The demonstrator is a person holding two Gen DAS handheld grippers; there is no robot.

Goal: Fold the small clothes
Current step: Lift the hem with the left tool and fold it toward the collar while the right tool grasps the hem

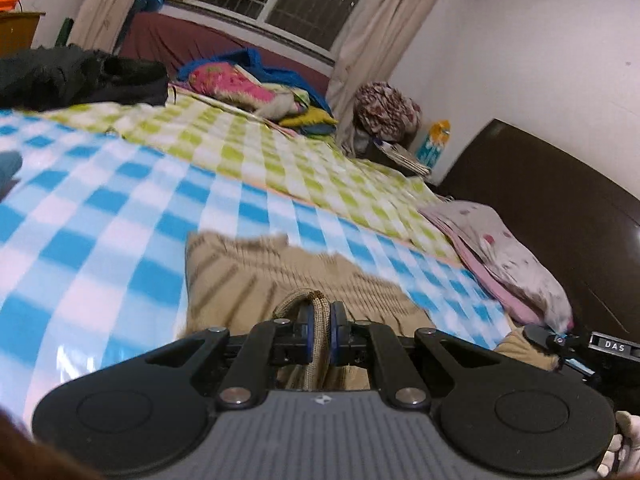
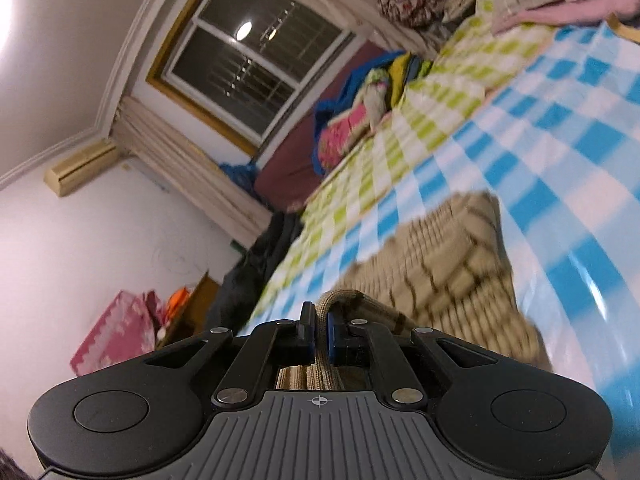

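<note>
A small beige knit garment with brown stripes (image 1: 256, 276) lies on the blue-and-white checked sheet (image 1: 100, 216) of a bed. My left gripper (image 1: 319, 320) is shut on a ribbed edge of this garment, pinched between its blue pads. In the right wrist view the same garment (image 2: 452, 264) stretches ahead over the sheet (image 2: 560, 152). My right gripper (image 2: 319, 328) is shut on another ribbed edge of it. The right gripper's body (image 1: 576, 344) shows at the right edge of the left wrist view.
A green checked sheet (image 1: 260, 148) covers the far half of the bed. A pink pillow (image 1: 504, 260) lies by the dark headboard (image 1: 560, 208). Black clothing (image 1: 80, 76) and a colourful pile (image 1: 248, 84) lie at the far side. A window (image 2: 248, 64) is beyond.
</note>
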